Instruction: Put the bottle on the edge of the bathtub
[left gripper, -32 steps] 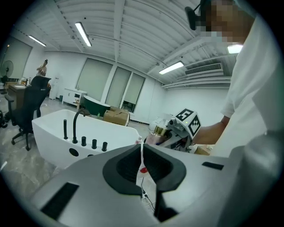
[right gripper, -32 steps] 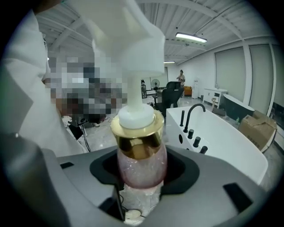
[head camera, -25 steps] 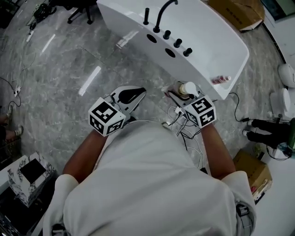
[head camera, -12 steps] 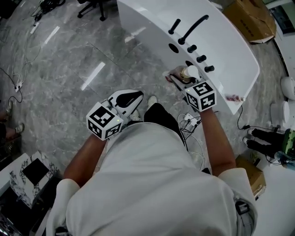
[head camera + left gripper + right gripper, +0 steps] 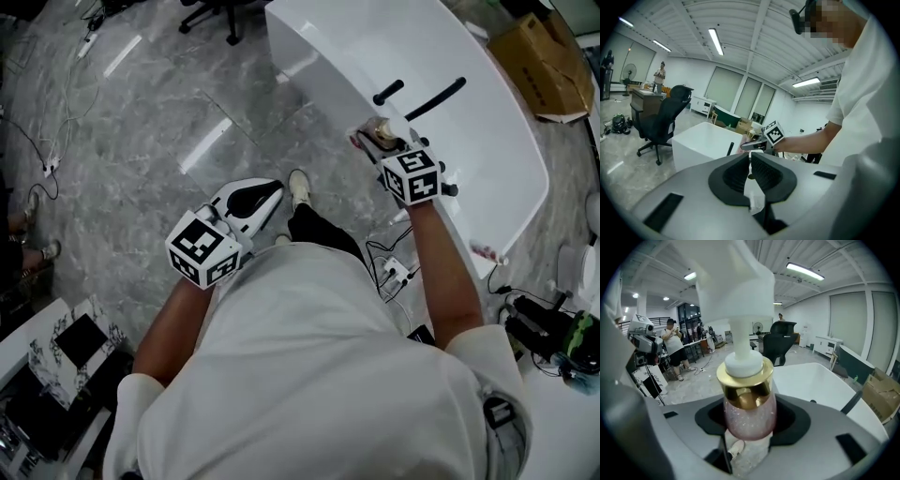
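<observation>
The bottle (image 5: 749,414) has a pink glittery body, a gold collar and a white pump head. My right gripper (image 5: 749,425) is shut on its body and holds it upright. In the head view the bottle (image 5: 382,131) and right gripper (image 5: 379,142) sit over the near rim of the white bathtub (image 5: 323,70), beside the black faucet (image 5: 448,94). My left gripper (image 5: 255,199) hangs low over the grey floor, left of the tub, apart from it. Seen in its own view, the left gripper (image 5: 750,158) has its black pads together with nothing between them.
Black tap knobs (image 5: 387,91) stand on the tub's ledge near the bottle. A cardboard box (image 5: 548,56) lies beyond the tub. Cables (image 5: 37,141) trail over the marble floor at the left. A black office chair (image 5: 663,119) stands by the tub's far end.
My right gripper has carried the bottle forward and up, from beside the tub's outer wall to over its rim near the faucet. The left gripper has hardly moved.
</observation>
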Action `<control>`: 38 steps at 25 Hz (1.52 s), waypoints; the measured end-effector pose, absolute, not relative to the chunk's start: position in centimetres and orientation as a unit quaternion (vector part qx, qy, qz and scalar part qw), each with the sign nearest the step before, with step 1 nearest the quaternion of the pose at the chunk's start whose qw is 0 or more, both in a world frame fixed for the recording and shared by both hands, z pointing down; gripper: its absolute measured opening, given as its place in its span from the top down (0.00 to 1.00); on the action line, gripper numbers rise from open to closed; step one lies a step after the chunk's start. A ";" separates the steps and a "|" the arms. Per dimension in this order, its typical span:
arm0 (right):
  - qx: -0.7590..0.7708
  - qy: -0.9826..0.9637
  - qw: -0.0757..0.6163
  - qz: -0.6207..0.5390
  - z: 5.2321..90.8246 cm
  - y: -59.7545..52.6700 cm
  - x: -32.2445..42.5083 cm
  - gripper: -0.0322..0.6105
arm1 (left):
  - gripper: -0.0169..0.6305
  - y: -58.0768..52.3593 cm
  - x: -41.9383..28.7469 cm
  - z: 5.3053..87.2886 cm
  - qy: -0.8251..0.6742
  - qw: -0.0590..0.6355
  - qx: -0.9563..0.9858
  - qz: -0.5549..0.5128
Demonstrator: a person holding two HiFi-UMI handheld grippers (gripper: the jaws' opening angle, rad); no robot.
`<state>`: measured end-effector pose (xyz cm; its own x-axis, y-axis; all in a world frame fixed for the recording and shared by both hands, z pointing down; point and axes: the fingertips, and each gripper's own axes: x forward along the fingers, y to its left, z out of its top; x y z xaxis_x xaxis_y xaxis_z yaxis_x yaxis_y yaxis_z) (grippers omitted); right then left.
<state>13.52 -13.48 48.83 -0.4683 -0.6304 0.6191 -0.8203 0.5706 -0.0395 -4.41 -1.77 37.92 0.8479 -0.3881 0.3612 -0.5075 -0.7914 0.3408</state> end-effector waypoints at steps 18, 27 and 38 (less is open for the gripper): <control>0.488 -0.806 0.274 0.192 59.6 -37.2 18.0 0.60 | 0.93 -16.3 -3.6 37.7 -0.296 0.238 0.910 0.164; 0.512 -0.787 0.271 0.211 63.4 -42.4 18.4 0.60 | 0.93 -18.2 -5.4 38.4 -0.314 0.249 0.900 0.172; 0.506 -0.788 0.282 0.208 66.7 -45.5 17.5 0.60 | 0.93 -20.7 -7.5 39.4 -0.332 0.272 0.886 0.176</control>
<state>17.45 -45.50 66.72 -0.3281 -0.6805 0.6552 -0.9154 0.4002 -0.0427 -7.46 -20.73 39.37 0.7171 -0.4926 0.4931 -0.6843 -0.6317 0.3642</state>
